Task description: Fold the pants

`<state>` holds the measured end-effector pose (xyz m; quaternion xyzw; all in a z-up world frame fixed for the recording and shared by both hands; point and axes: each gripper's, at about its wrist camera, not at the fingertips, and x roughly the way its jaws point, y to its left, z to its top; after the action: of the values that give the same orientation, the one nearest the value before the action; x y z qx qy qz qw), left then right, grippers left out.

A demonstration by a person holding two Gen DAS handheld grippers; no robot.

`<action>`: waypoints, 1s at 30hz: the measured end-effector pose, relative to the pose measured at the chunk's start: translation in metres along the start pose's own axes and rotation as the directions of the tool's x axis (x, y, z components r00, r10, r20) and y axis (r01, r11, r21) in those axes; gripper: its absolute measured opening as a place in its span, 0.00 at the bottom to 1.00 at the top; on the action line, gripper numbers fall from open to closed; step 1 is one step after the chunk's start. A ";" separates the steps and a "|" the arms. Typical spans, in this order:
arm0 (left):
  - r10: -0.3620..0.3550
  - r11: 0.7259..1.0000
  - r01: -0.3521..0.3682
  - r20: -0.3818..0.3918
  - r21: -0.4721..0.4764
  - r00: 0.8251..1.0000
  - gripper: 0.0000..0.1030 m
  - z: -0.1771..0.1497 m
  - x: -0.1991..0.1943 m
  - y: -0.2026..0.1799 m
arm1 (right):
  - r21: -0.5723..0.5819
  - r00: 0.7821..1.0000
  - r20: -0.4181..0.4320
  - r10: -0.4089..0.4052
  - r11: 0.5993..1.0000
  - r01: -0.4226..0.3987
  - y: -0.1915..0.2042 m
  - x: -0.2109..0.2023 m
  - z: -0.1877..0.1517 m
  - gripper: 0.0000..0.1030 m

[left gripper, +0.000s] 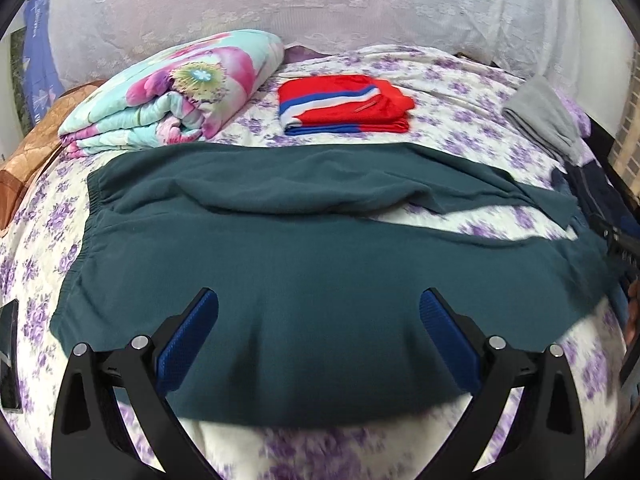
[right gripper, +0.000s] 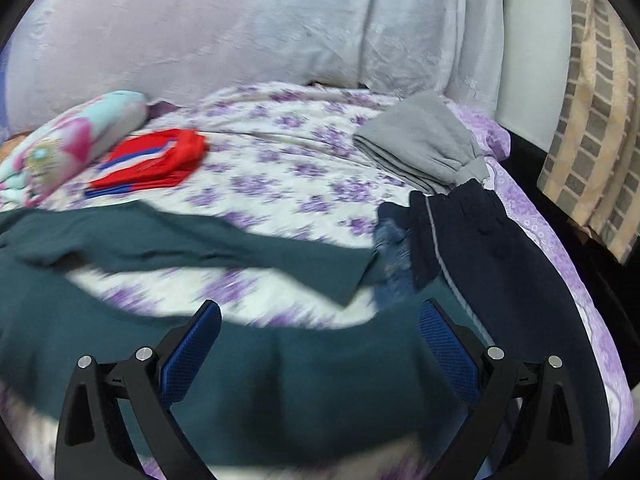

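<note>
We have the teal pants (left gripper: 280, 264) spread across the bed (left gripper: 460, 92), long axis running side to side, waistband at the left end and the two legs splayed apart toward the right. Our left gripper (left gripper: 319, 312) hovers over the near leg close to the waistband end, jaws wide apart and holding nothing. Our right gripper (right gripper: 320, 324) hangs over the same near leg toward its cuff end, likewise spread wide and empty; whether either touches the cloth we cannot tell. The far leg (right gripper: 224, 252) lies beyond the pants' near leg, with a wedge of sheet between them. We judge the next move is bringing one leg onto the other. Beyond the pants lie a red folded garment (left gripper: 344, 104), a floral quilt (left gripper: 172, 92) and grey pants (right gripper: 424, 140); dark clothes (right gripper: 480, 248) sit at the cuff end.
</note>
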<state>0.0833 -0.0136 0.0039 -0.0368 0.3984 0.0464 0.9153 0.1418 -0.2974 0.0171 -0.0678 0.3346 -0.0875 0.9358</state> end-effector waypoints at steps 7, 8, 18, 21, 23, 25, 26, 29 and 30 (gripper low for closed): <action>-0.024 1.000 0.023 -0.053 -0.020 0.998 0.96 -0.017 0.038 0.009 | 0.031 0.956 -0.280 0.088 0.996 -0.083 -0.017 0.100 0.008 0.65; -0.030 0.999 0.029 -0.065 -0.017 0.997 0.96 -0.017 0.041 0.008 | 0.042 0.952 -0.291 0.100 0.995 -0.091 -0.017 0.104 0.009 0.60; -0.016 1.000 0.014 -0.087 -0.022 0.996 0.96 -0.021 0.050 0.012 | 0.399 0.889 -0.153 0.432 0.850 -0.345 -0.071 0.115 0.080 0.07; -0.003 1.000 0.002 -0.090 -0.010 0.996 0.96 -0.023 0.052 0.010 | 0.492 0.933 -0.089 0.350 0.830 -0.264 -0.094 0.140 0.106 0.31; -0.002 1.000 0.002 -0.084 -0.009 0.996 0.96 -0.023 0.050 0.010 | 0.517 0.979 -0.144 0.143 0.855 -0.049 -0.102 0.156 0.114 0.87; -0.009 1.000 0.007 -0.075 -0.015 0.997 0.96 -0.022 0.048 0.012 | 0.507 0.978 -0.160 0.137 0.861 -0.038 -0.099 0.157 0.117 0.86; -0.011 1.000 0.009 -0.072 -0.021 0.997 0.96 -0.022 0.047 0.014 | 0.472 0.975 -0.161 0.154 0.879 -0.061 -0.091 0.152 0.117 0.86; -0.016 0.999 0.013 -0.081 -0.039 0.997 0.96 -0.021 0.049 0.018 | 0.329 0.970 -0.205 0.133 0.943 -0.060 -0.066 0.136 0.109 0.84; -0.022 0.999 0.018 -0.087 -0.044 0.996 0.96 -0.020 0.049 0.019 | 0.291 0.963 -0.236 0.129 0.955 -0.057 -0.058 0.131 0.100 0.83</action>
<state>0.0999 0.0062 -0.0466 -0.0625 0.4367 0.0443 0.8963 0.2989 -0.3745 0.0240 0.0937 0.4381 -0.0975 0.8887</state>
